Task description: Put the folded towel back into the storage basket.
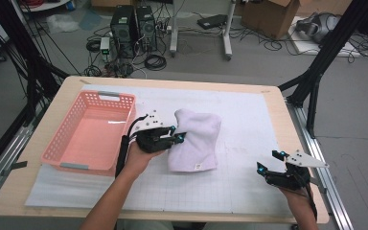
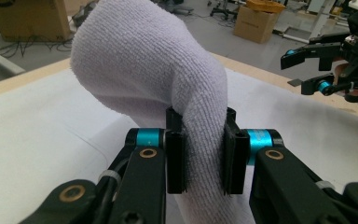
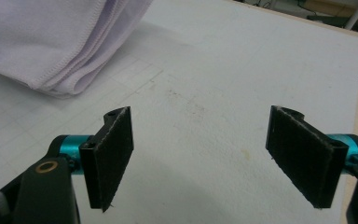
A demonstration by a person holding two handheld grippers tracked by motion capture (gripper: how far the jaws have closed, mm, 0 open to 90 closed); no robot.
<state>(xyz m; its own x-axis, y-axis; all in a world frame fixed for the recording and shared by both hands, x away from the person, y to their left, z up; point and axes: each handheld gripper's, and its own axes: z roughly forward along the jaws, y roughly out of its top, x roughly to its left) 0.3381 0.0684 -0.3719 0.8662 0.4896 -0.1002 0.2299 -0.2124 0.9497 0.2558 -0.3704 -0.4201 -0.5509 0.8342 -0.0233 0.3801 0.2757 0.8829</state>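
The left hand-held gripper (image 2: pixel 200 156) is clenched on a raised fold of the folded white terry towel (image 1: pixel 194 139) at mid-table, the pink plastic basket (image 1: pixel 90 132) just to its left, while the right hand-held gripper (image 3: pixel 207 156) gapes empty, well apart.

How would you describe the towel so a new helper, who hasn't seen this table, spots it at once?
On the wooden table's white gridded mat, look just right of the pink plastic basket. There lies a folded white terry-cloth towel, its near edge pinched by the left hand-held gripper. It is the mat's one soft cloth thing, with a small label at one corner.
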